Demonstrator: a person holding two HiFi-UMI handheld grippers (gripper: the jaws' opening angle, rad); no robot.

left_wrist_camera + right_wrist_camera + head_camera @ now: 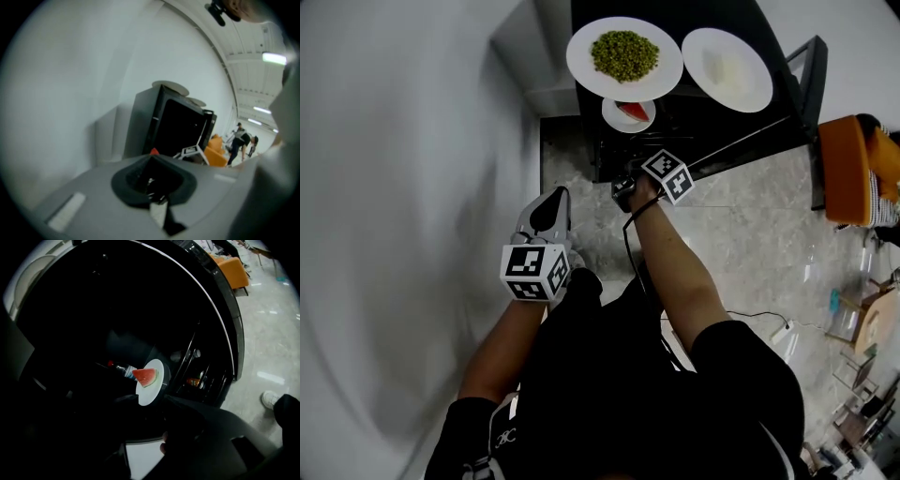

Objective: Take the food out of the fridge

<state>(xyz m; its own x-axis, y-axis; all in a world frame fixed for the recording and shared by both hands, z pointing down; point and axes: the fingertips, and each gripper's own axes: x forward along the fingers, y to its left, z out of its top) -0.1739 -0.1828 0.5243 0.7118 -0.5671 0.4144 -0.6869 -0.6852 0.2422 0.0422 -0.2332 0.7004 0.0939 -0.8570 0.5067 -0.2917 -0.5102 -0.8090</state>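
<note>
The black fridge (694,131) stands open. On its top are a plate of green beans (624,56) and a white plate of pale food (727,67). A small white plate with a watermelon wedge (629,114) shows at the fridge's front. In the right gripper view the same watermelon plate (149,380) sits in the dark interior, its lower rim showing between the dark jaws of my right gripper (150,400), which stand apart. I cannot tell whether they touch the plate. My left gripper (548,208) hangs shut and empty to the left, near the white wall.
A red-capped bottle (119,367) lies behind the plate, and the door shelves (199,380) hold small bottles. The fridge door (806,84) swings out to the right. An orange chair (853,169) stands beyond it. A cable (759,317) trails over the marble floor.
</note>
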